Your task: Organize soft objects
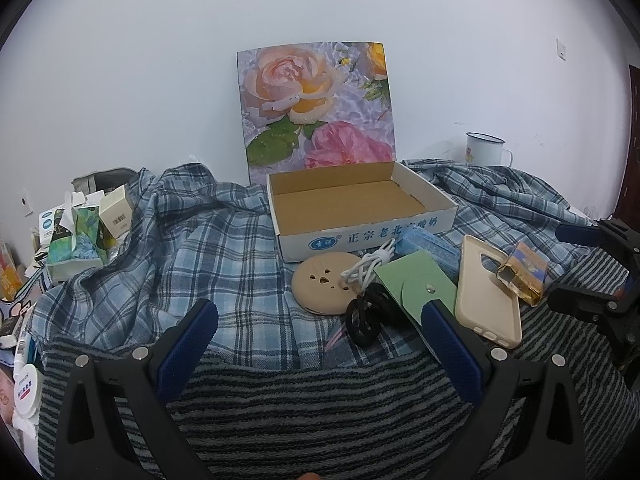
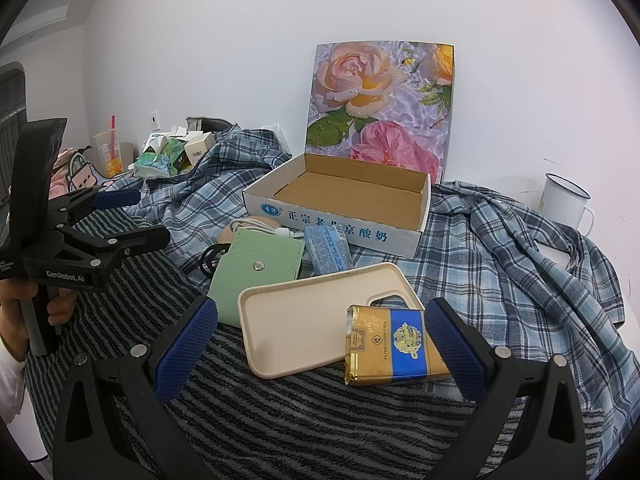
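Note:
An open cardboard box [image 1: 362, 216] [image 2: 336, 216] with a floral lid stands on a plaid cloth [image 1: 180, 264] [image 2: 500, 264]. In front of it lie a cream phone case [image 1: 486, 292] [image 2: 312, 320], a green pouch [image 1: 418, 286] [image 2: 256, 276], a blue tissue pack [image 1: 430, 250] [image 2: 326, 250], a gold-blue cigarette pack [image 1: 522, 278] [image 2: 396, 346], a white cable [image 1: 370, 266], black hair ties [image 1: 366, 316] and a tan disc [image 1: 320, 286]. My left gripper [image 1: 320, 320] is open and empty above a striped towel [image 1: 320, 420]. My right gripper [image 2: 320, 320] is open, with the phone case and cigarette pack between its fingers.
A white enamel mug [image 1: 484, 150] [image 2: 564, 202] stands at the back right. Tissue boxes and small cartons [image 1: 84, 236] [image 2: 168, 156] are piled at the left. A white wall is behind the box. A drink cup [image 2: 108, 152] stands far left.

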{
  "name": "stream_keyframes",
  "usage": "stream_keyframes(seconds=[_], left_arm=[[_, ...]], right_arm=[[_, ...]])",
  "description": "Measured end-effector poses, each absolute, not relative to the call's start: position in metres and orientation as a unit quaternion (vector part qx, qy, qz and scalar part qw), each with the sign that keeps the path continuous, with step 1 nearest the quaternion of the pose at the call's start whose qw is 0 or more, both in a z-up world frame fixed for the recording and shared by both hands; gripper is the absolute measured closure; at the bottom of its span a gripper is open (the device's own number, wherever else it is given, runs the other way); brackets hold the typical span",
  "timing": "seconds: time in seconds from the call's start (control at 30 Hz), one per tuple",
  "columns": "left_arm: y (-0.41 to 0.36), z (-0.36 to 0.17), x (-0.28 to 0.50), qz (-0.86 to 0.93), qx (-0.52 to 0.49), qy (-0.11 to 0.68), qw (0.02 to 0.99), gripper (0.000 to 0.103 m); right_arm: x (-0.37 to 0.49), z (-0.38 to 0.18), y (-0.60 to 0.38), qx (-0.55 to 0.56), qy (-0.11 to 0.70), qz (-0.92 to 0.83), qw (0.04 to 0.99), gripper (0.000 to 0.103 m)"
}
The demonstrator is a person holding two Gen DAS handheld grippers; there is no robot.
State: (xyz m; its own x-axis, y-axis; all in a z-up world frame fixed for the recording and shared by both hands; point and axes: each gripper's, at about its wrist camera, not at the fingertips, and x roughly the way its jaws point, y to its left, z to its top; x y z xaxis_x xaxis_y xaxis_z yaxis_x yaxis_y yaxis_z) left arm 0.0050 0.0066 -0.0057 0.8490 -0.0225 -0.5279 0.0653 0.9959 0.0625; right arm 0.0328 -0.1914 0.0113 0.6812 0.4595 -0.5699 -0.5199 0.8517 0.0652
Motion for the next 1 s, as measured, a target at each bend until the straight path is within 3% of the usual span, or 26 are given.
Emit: stream_keyframes(seconds=[0.3, 0.57, 0.7, 0.83, 0.93, 1.0], left_arm=[[0.018, 0.004, 0.011, -0.104, -0.017, 0.301, 0.948, 0.0], [0.012, -0.005, 0.055, -0.163, -0.026, 0.394, 0.904, 0.035], [0.006, -0.009, 0.069, -0.156, 0.024, 0.402, 0.902, 0.04], [0.001, -0.015, 0.074, -0.204, -0.02, 0.437, 0.876, 0.04], [-0.013, -0.021, 0.073, -0.24, -0.047, 0.461, 0.853, 0.061], [-0.02, -0.025, 0.071, -0.232, -0.042, 0.466, 0.853, 0.062]], right_arm=[[0.028, 0.02, -0.204, -0.013, 0.28, 0.291, 0.915, 0.0], [0.026, 0.023, -0.215, -0.011, 0.289, 0.293, 0.911, 0.0], [0.032, 0.014, -0.219, 0.001, 0.307, 0.294, 0.905, 0.0], [0.034, 0.01, -0.217, -0.002, 0.317, 0.285, 0.905, 0.0], [0.034, 0.009, -0.216, -0.006, 0.318, 0.284, 0.904, 0.0], [0.035, 0.009, -0.217, -0.005, 0.319, 0.283, 0.904, 0.0]])
